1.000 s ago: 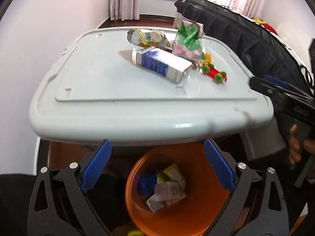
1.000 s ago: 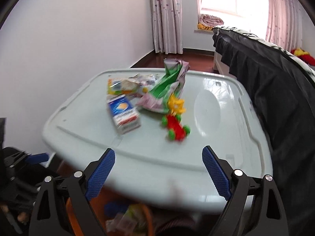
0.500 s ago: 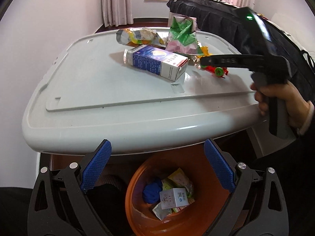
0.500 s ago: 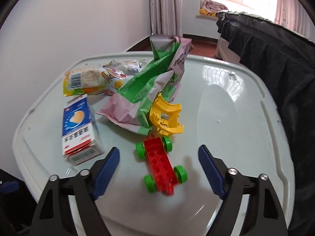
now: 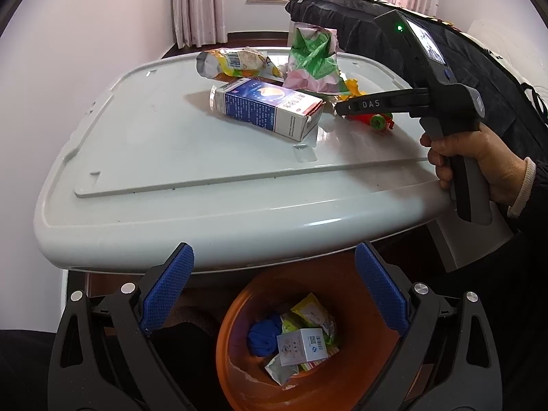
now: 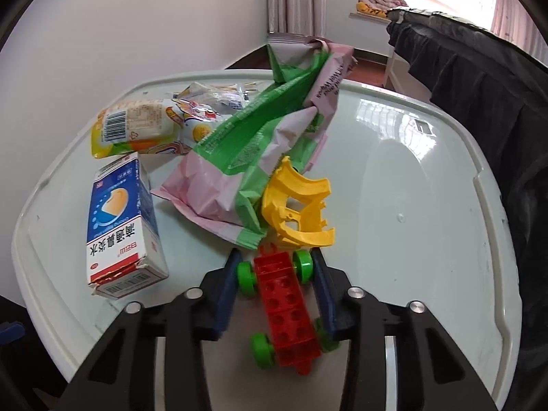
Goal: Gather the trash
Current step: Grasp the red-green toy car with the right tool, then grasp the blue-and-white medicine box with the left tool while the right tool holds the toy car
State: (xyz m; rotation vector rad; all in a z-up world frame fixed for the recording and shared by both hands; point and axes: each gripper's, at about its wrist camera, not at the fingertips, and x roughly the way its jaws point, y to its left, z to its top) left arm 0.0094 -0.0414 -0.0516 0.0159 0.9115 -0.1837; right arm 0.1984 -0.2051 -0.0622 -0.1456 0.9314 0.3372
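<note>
On the pale grey tabletop (image 5: 164, 157) lie a blue-and-white carton (image 6: 120, 226), a yellow snack bag (image 6: 137, 126), a green-and-pink wrapper (image 6: 260, 144), a yellow toy piece (image 6: 298, 205) and a red toy car (image 6: 287, 301) with green wheels. My right gripper (image 6: 275, 260) is closing around the car, its blue pads against the front wheels on both sides. In the left wrist view a hand (image 5: 479, 157) holds this gripper (image 5: 342, 106) low over the table. My left gripper (image 5: 274, 253) stands open and empty above an orange bin (image 5: 342, 376) that holds several pieces of trash.
The bin stands on the floor just under the table's near edge. A bed with a dark cover (image 5: 479, 68) runs along the right side of the table. A white wall is on the left, curtains and a window at the back.
The right gripper came forward and down over the table to the red toy car, and its jaws narrowed from wide open to the car's wheels. The left gripper stayed above the bin.
</note>
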